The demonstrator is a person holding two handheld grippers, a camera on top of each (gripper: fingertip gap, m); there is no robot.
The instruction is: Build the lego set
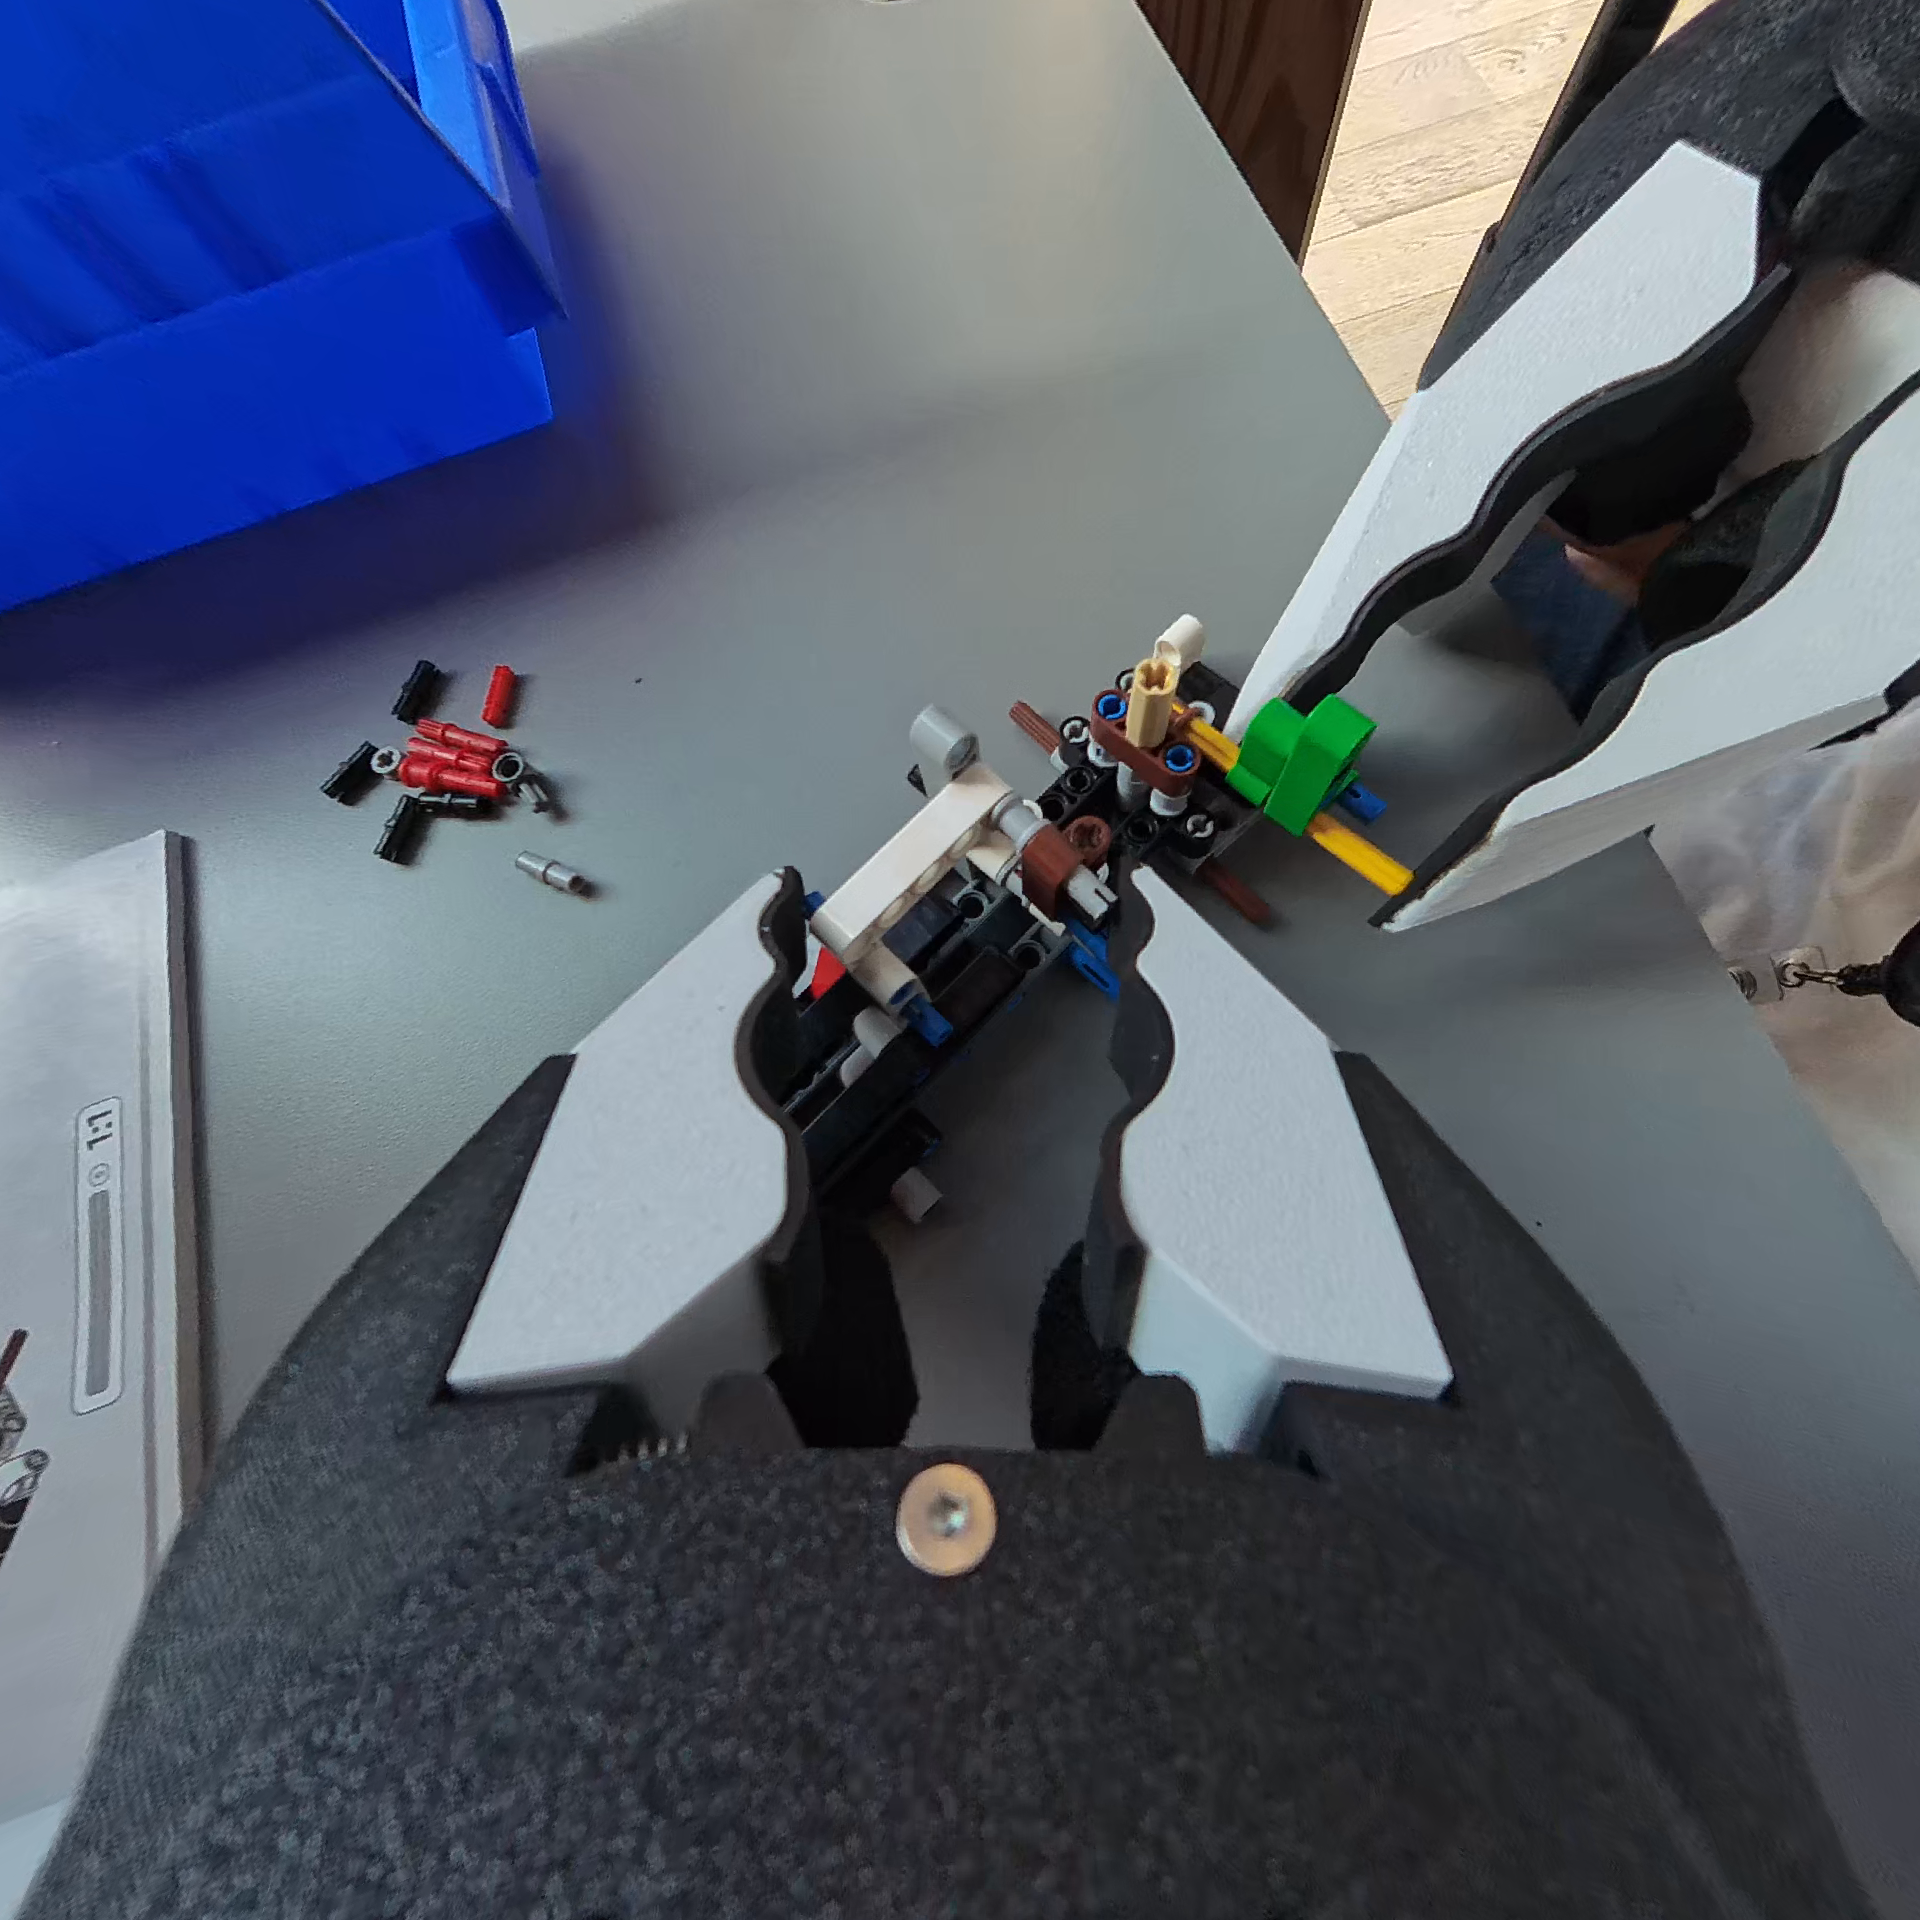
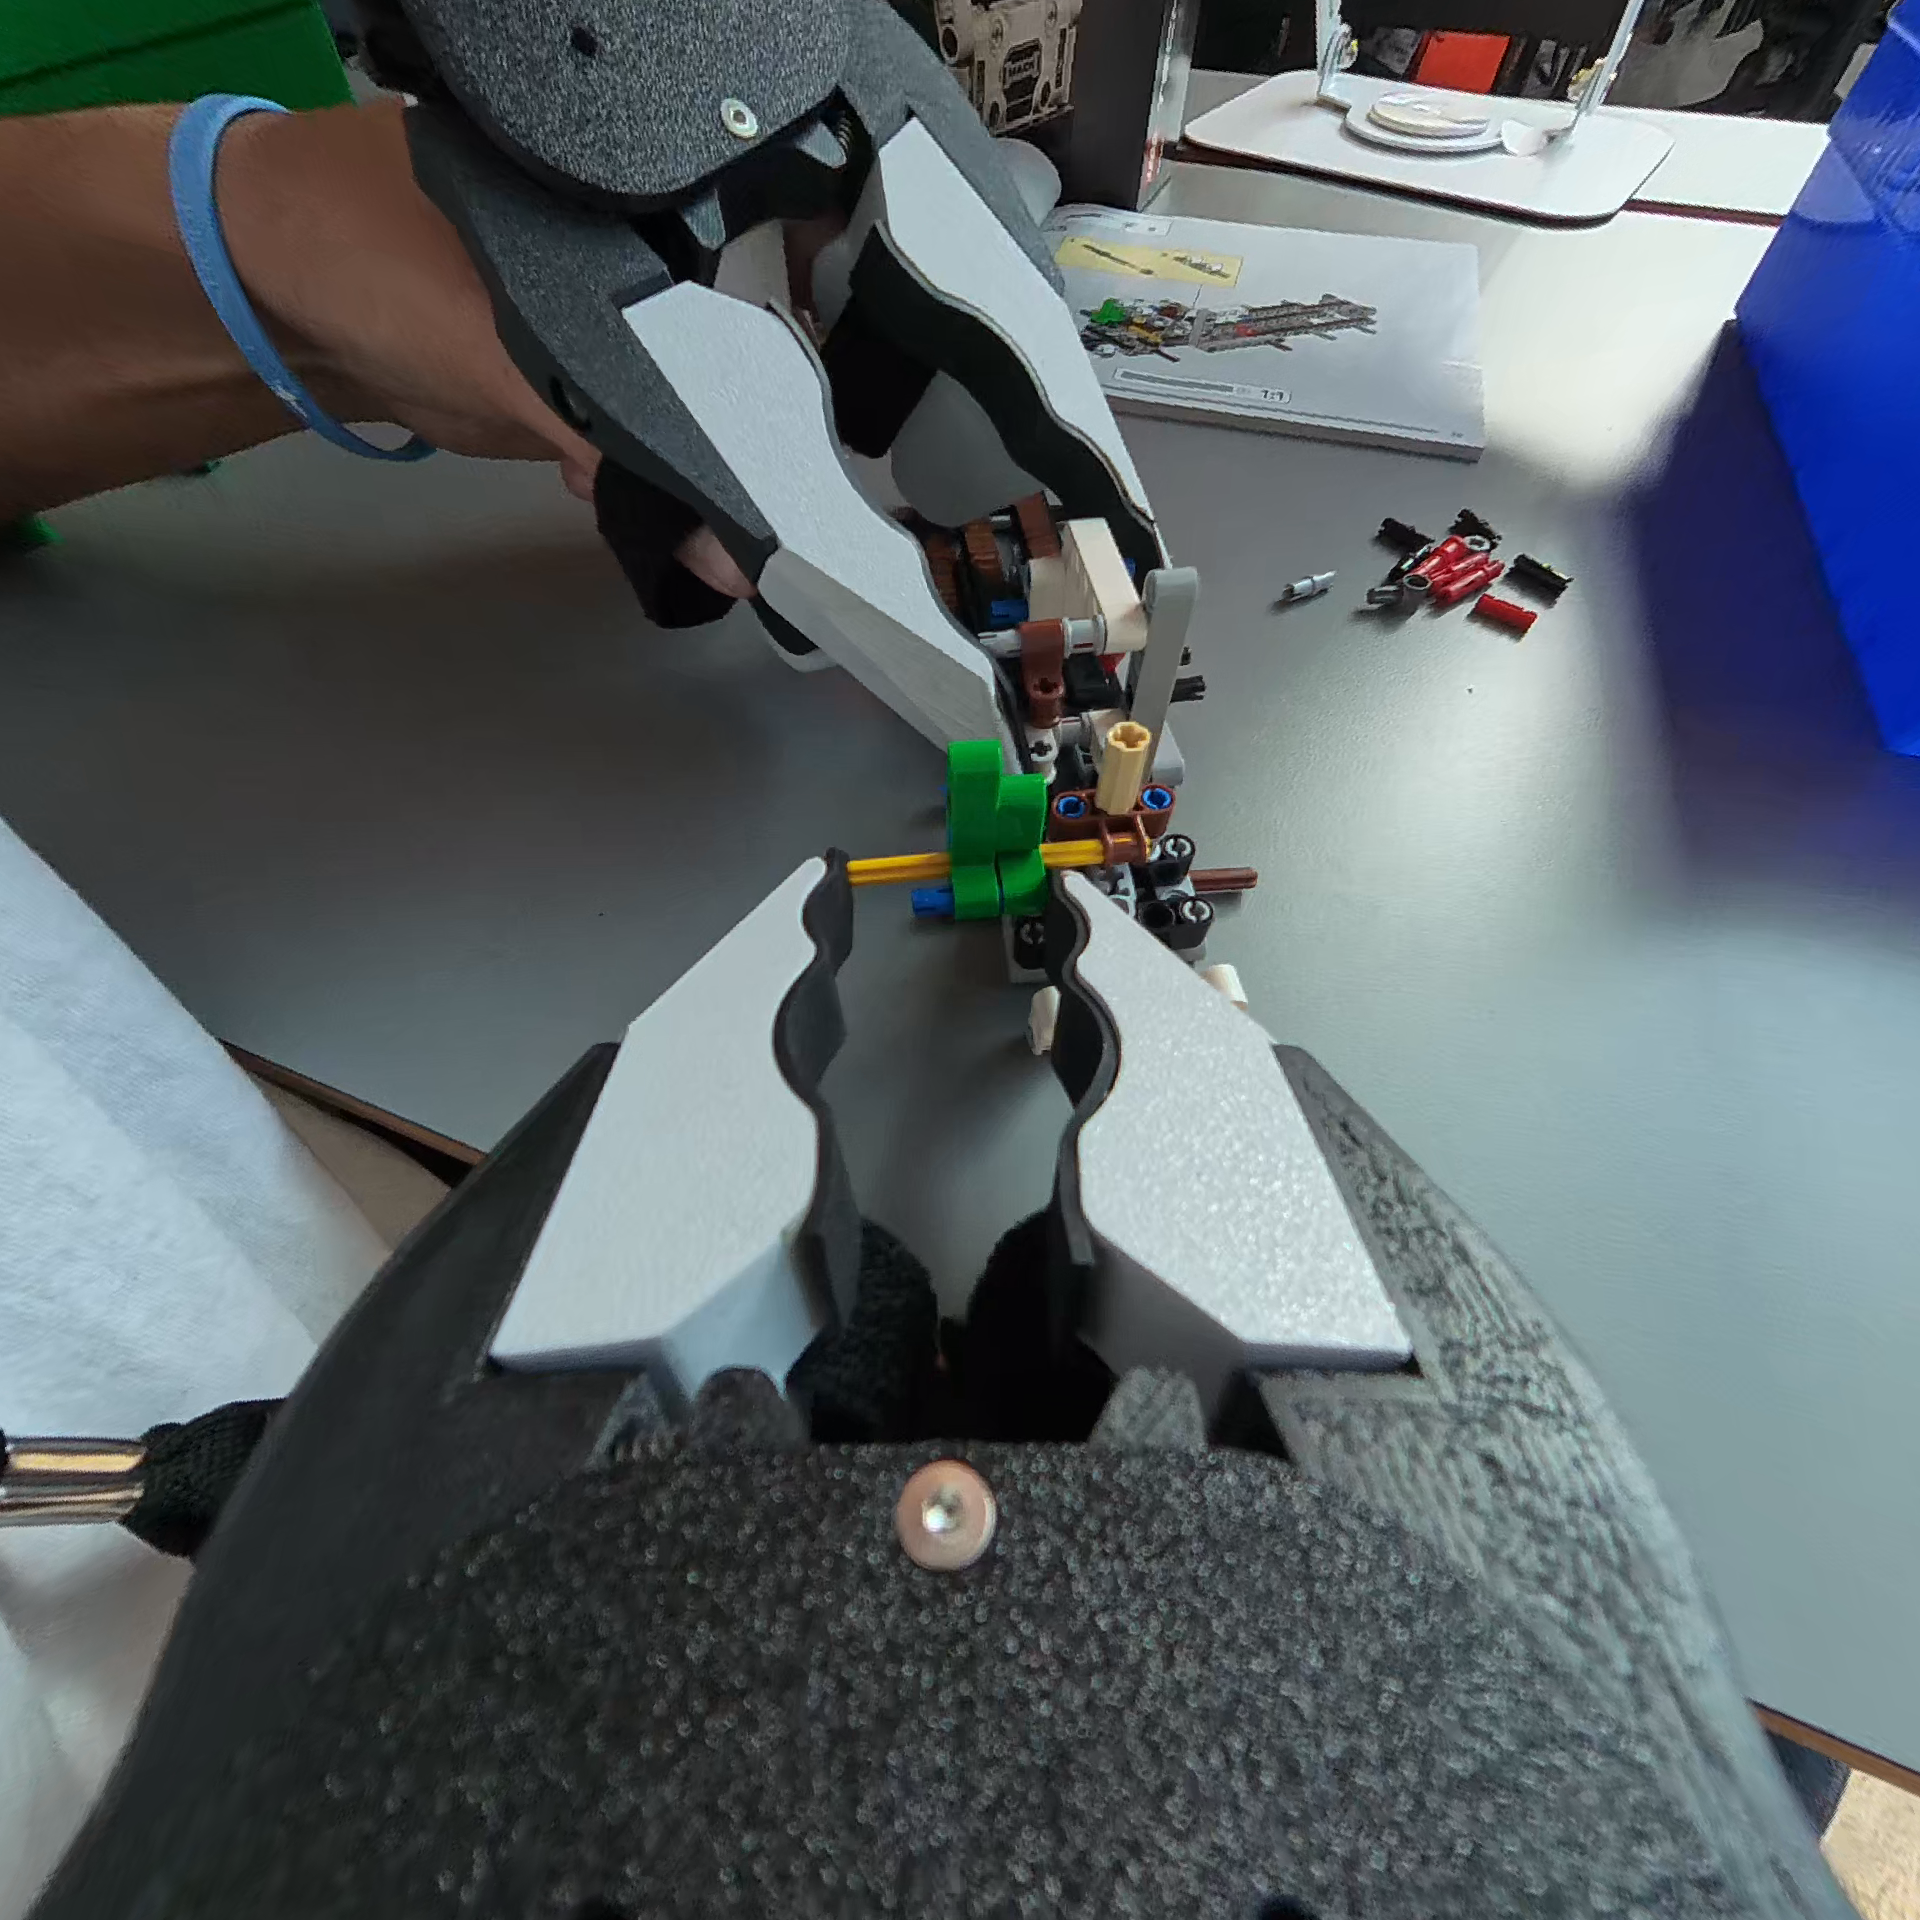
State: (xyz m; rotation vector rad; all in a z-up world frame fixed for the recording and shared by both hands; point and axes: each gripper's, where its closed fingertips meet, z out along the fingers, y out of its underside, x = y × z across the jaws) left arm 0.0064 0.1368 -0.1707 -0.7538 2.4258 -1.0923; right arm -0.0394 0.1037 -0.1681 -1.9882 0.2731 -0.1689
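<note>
Broadly, the grey surface (image 1: 935, 364) carries the lego build (image 1: 997, 914), which the left gripper (image 1: 961, 904) clamps to steady it while the right gripper (image 2: 945, 883), fingers spread apart, flanks the green piece (image 2: 992, 831) on its yellow axle (image 2: 894, 865).

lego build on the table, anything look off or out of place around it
Nothing looks damaged. Two small tan pieces lie loose on the grey table beside the lego build, apart from the pile of red and black pins farther off. Whether they dropped off the build can't be told.
</note>
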